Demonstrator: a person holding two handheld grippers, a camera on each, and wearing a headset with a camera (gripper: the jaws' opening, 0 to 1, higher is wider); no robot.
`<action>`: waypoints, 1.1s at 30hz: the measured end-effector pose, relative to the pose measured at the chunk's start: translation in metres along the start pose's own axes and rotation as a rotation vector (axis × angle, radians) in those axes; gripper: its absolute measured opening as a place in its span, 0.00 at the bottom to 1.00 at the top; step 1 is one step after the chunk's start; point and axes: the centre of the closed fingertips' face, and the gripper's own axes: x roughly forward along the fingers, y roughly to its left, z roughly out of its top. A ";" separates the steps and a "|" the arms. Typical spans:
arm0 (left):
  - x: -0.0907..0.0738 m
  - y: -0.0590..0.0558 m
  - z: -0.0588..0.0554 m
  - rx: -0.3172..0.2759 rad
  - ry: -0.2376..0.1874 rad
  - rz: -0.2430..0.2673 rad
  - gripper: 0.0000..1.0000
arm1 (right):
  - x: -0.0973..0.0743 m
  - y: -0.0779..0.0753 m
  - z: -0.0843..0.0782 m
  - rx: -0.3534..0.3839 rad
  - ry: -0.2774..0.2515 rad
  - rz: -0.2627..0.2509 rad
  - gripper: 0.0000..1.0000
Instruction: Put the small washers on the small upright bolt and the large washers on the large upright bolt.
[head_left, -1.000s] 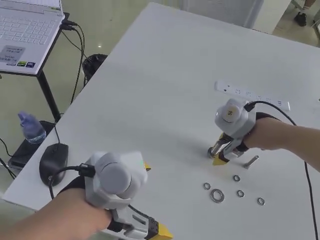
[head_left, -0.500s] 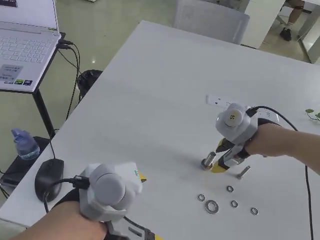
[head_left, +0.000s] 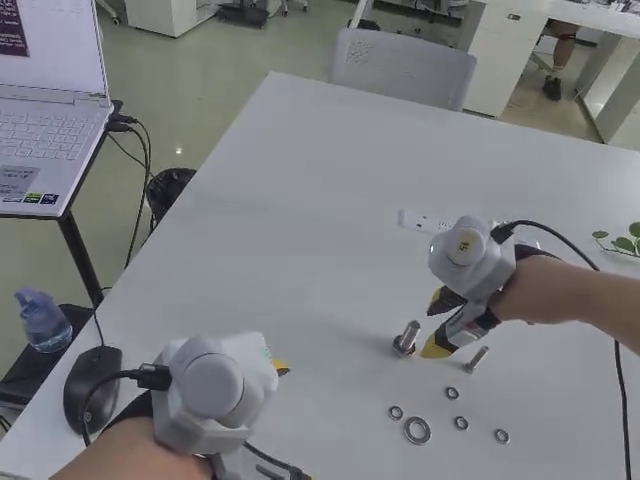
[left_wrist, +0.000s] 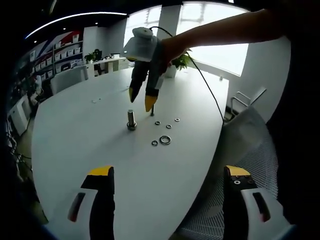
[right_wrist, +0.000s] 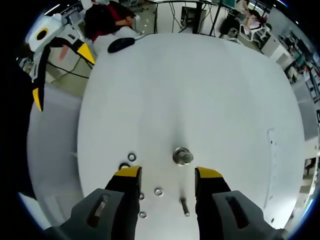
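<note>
White power strip (head_left: 420, 221) beyond upright bolt (head_left: 406, 338), washers (head_left: 410, 431); left gripper (left_wrist: 167, 172), right gripper (right_wrist: 168, 173) jaws apart.

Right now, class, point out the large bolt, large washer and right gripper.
large bolt (head_left: 407, 337), head view, its shank.
large washer (head_left: 409, 432), head view, ring's left side.
right gripper (right_wrist: 168, 172), right gripper view, midway between fingertips.

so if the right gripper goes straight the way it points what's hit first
Probably the large upright bolt, just ahead of the right gripper, between its open jaws; depth is unclear, so it might touch the table first.
</note>
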 end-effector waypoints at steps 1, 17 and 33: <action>0.000 -0.001 0.000 0.003 -0.001 0.000 0.90 | -0.001 0.002 -0.001 0.000 0.000 0.001 0.44; -0.004 0.007 0.011 0.009 -0.028 0.023 0.91 | -0.008 0.041 -0.007 -0.040 -0.006 0.016 0.44; 0.012 0.005 0.006 0.034 -0.052 0.030 0.99 | -0.015 0.080 -0.019 0.002 -0.044 0.022 0.44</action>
